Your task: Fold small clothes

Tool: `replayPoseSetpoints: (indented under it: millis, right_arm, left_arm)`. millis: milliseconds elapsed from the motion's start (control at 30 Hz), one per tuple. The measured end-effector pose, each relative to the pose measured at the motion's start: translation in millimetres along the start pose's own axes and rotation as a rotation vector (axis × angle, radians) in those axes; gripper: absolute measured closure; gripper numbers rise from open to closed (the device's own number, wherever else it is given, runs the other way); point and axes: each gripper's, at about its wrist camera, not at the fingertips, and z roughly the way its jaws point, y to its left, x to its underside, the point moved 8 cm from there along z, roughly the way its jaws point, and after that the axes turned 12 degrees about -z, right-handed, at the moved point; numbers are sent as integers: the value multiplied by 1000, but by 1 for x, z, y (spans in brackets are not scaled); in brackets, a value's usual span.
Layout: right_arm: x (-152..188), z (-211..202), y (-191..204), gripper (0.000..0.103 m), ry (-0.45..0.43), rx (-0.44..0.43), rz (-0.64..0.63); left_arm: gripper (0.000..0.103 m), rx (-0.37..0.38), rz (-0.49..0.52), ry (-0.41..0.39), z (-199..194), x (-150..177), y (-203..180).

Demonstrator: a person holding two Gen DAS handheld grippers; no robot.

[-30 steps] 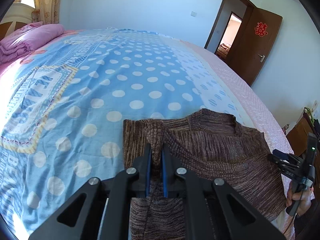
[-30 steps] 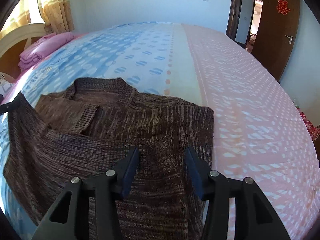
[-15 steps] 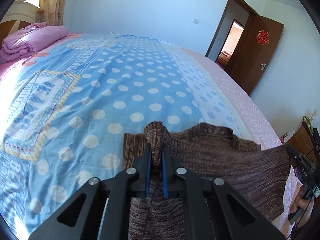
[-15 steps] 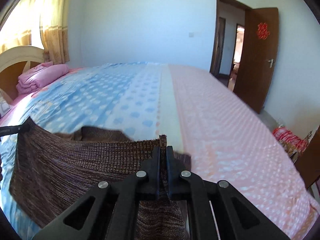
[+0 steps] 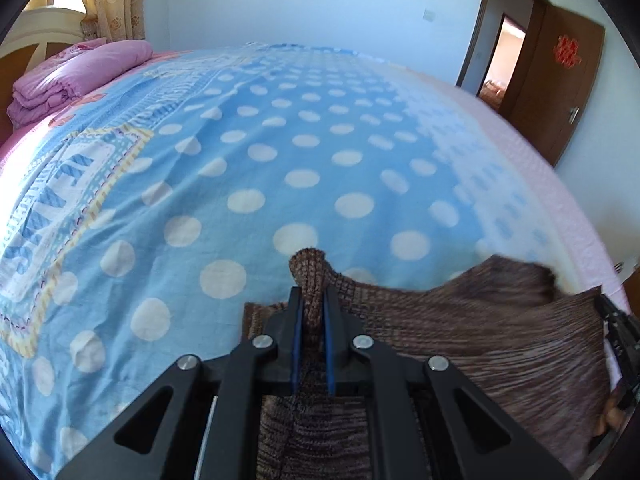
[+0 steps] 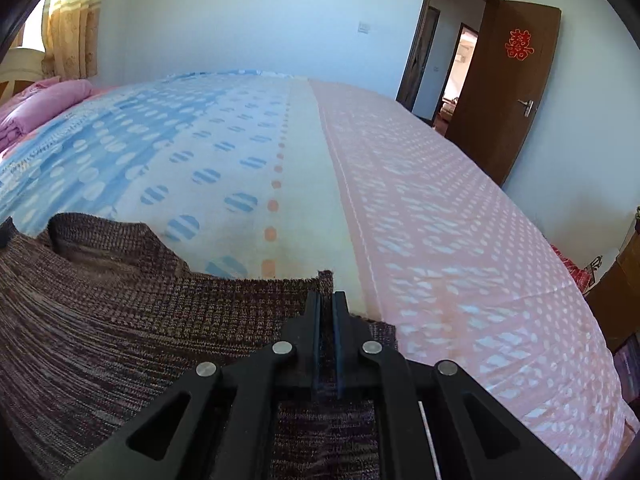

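**Lifting a brown sweater by two corners**

Gripping the brown knit sweater [image 5: 460, 332] with both tools, I have the left gripper [image 5: 311, 300] clamped on a bunched fold of knit and the right gripper [image 6: 327, 304] closed tight on the hem corner. The sweater stretches between them above the near edge of the bed [image 6: 420, 184], its neckline resting on the blue polka-dot bedspread [image 5: 256, 168].

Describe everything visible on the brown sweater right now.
The brown sweater is a marled knit in brown and purplish yarn with a ribbed neckline. It lies partly on the bedspread, its near hem lifted. The left gripper is shut on one bunched corner, the right gripper on the other, and the edge stretches between them.
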Motion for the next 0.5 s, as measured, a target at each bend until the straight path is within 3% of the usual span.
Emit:
replayPoseSetpoints:
  millis: [200, 300, 367, 433, 500]
  right_arm:
    - [4, 5, -10, 78, 31, 37, 33]
    - [5, -7, -21, 77, -8, 45, 91]
    - [1, -39, -34, 77, -107, 85, 145]
    - [1, -62, -29, 77, -146, 51, 140]
    - [7, -74, -11, 77, -127, -10, 89]
  left_arm:
    - [89, -143, 123, -63, 3, 5, -10]
    - [89, -191, 162, -86, 1, 7, -13]
    - [88, -202, 166, -91, 0, 7, -12]
    - [87, -205, 165, -93, 0, 7, -11]
    - [87, -209, 167, -94, 0, 7, -12]
